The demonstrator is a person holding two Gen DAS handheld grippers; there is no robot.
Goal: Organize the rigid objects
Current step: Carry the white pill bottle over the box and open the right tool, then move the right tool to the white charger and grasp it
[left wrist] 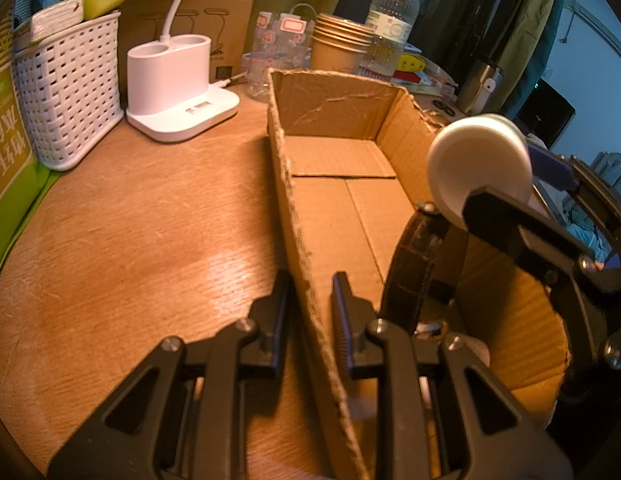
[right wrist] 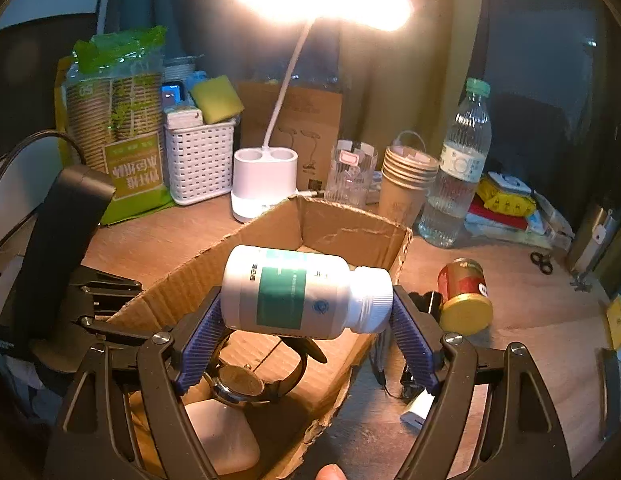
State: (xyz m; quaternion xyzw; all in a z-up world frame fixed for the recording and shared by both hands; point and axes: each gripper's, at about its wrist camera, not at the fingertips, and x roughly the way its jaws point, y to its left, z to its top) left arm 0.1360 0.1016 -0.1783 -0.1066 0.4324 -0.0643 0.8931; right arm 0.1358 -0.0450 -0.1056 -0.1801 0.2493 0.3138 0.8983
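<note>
white bottle (right wrist: 298, 292) lies crosswise, cap pointing right.

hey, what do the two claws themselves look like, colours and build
Both are black plastic, with angular arms that have triangular cut-outs and silver screws at the joints. The right claw has ribbed blue-purple pads on its fingers. The left claw has dark ribbed pads. No sleeves or markings show.

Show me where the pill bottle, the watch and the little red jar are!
pill bottle (right wrist: 298, 294), right wrist view, on its green label.
watch (right wrist: 238, 385), right wrist view, on its round face.
red jar (right wrist: 460, 278), right wrist view, on its red side.
</note>
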